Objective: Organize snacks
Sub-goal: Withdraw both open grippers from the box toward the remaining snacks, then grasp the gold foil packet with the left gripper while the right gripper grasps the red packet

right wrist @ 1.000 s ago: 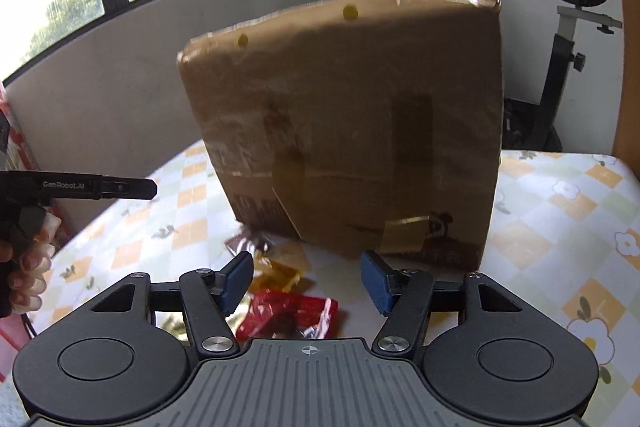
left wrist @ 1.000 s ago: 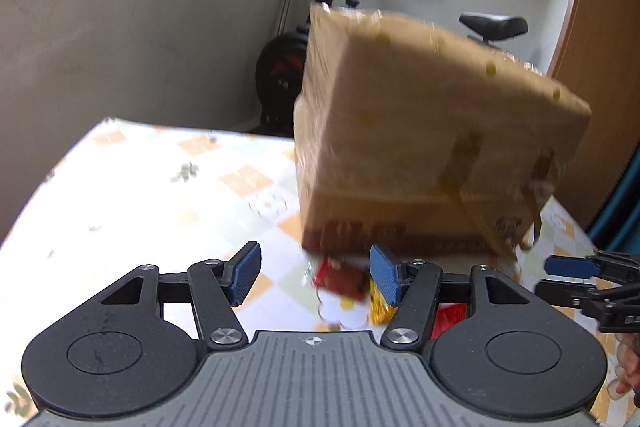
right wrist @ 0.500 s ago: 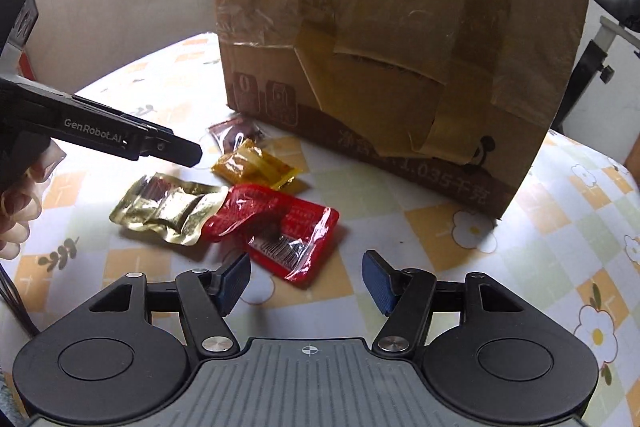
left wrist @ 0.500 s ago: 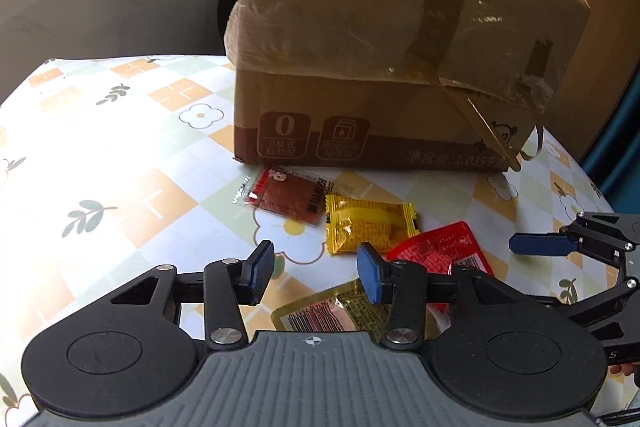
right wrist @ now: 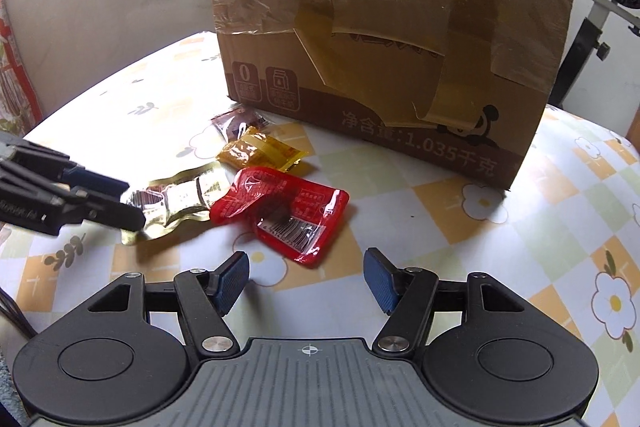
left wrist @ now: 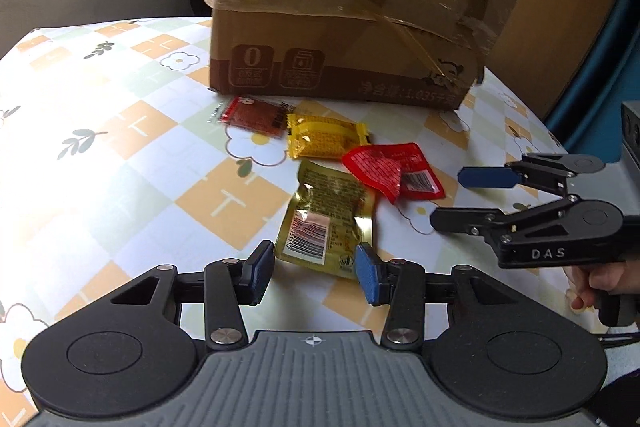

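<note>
Four snack packets lie on the table in front of a taped cardboard box (left wrist: 360, 27): a dark red one (left wrist: 254, 115), a yellow one (left wrist: 324, 139), a bright red one (left wrist: 394, 169) and a gold one (left wrist: 328, 219). My left gripper (left wrist: 316, 277) is open and tilted down, with the gold packet's near edge lying between its blue pads; I see no pad pressing it. In the right wrist view the left gripper's fingers (right wrist: 132, 215) reach the gold packet's (right wrist: 176, 199) end. My right gripper (right wrist: 306, 279) stands open and empty just short of the bright red packet (right wrist: 288, 207).
The table (left wrist: 100, 167) has a floral checked cloth, and its edge curves away at the left. The box (right wrist: 400, 27) blocks the far side. An exercise bike (right wrist: 608, 7) stands behind at the right. A hand (left wrist: 600, 279) holds the right gripper (left wrist: 448, 197).
Both grippers have tipped down and sunk toward the table, so the packets now fill the views instead of the box. The left jaws have narrowed and now straddle the gold packet's edge.
</note>
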### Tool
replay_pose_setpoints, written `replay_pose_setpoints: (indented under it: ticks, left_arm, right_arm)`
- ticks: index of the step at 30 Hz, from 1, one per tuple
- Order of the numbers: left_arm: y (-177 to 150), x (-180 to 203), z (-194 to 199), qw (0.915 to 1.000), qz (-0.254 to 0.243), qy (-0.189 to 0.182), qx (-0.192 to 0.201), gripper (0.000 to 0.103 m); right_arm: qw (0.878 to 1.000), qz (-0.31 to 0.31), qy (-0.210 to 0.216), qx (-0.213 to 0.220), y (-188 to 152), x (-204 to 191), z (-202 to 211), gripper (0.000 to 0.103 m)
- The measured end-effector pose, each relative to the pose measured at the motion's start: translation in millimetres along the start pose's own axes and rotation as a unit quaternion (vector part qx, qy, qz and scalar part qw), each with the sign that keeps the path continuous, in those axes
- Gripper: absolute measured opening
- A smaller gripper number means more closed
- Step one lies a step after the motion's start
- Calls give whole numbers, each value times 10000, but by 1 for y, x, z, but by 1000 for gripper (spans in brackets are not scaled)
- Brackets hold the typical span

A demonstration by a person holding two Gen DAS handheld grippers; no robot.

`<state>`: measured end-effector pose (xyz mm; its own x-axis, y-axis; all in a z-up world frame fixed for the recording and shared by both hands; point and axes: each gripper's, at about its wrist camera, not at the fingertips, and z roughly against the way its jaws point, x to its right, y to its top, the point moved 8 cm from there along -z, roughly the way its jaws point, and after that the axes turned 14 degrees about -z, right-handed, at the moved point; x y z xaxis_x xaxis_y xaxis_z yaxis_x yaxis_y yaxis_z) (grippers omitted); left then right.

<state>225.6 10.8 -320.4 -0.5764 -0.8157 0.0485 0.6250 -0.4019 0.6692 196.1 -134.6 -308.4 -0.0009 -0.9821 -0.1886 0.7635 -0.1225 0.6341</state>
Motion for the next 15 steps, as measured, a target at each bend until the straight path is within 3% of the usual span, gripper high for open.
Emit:
replay_pose_setpoints:
  ticks: [3,6,8,12,15]
  left_arm:
    - [3,6,-4,9998,-162,-41,-95,48]
    - [12,2,-6,9978,-393,516,-147,48]
    - [23,0,-8,9981,-374,493,-46,49]
    - [36,9,-18,9972,-533,519,8,69]
    - [37,19,-29,9964,-656,521,-88,70]
  right_arm:
    - [10000,25,-27,2,0,0,1,60]
    - [10000,45,-63,6,0,1,2,60]
    - [9999,51,-87,5,-1,2,2,61]
    - [9999,13,-99,13,-2,3,1,61]
    - [9999,1,-111,19,-2,4,2,61]
